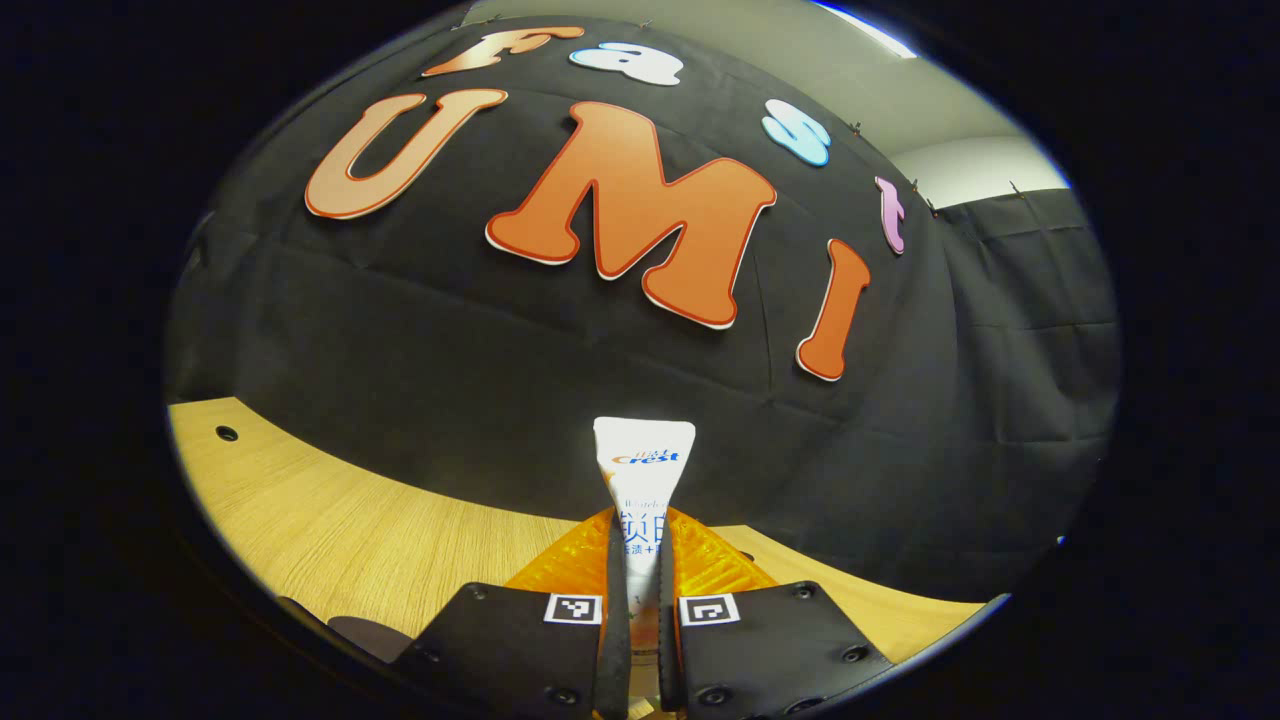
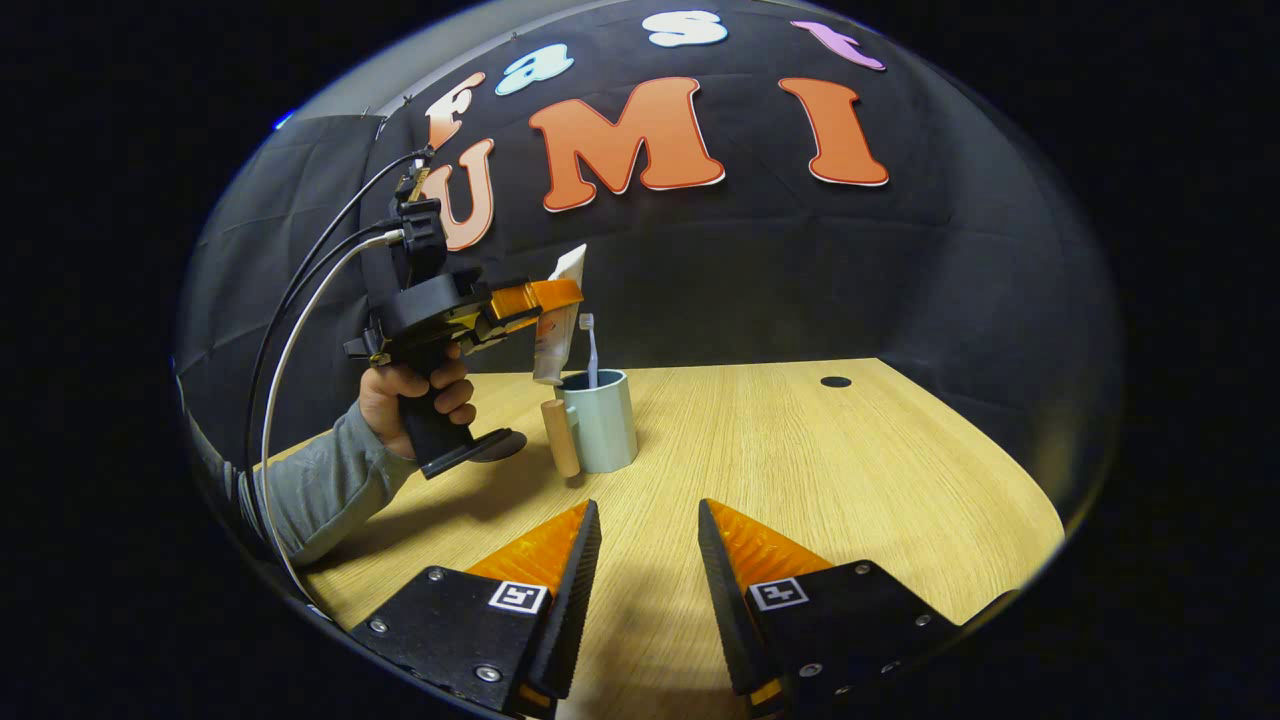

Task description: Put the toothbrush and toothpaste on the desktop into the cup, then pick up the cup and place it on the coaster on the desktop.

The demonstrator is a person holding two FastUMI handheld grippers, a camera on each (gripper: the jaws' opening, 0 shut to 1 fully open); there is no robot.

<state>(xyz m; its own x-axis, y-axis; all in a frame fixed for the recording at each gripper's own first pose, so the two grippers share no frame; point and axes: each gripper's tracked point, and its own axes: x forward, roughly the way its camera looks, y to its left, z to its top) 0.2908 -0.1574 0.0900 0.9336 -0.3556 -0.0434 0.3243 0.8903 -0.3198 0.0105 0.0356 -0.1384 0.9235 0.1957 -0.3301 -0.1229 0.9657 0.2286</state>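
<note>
Gripping the toothpaste (image 2: 560, 320) above the cup (image 2: 600, 420), the left tongs (image 2: 545, 296) were clamped shut; toothbrush (image 2: 589, 350) already inside near the worktop's (image 2: 850, 470) far edge. Right tongs (image 2: 648, 545) gaped empty; coaster placement remained.

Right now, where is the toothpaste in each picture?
Left gripper view: toothpaste stands bottom centre, pinched in the left tool.
Right gripper view: toothpaste hangs left of centre, over the cup.
Shared landmark: the wooden desktop.
</note>
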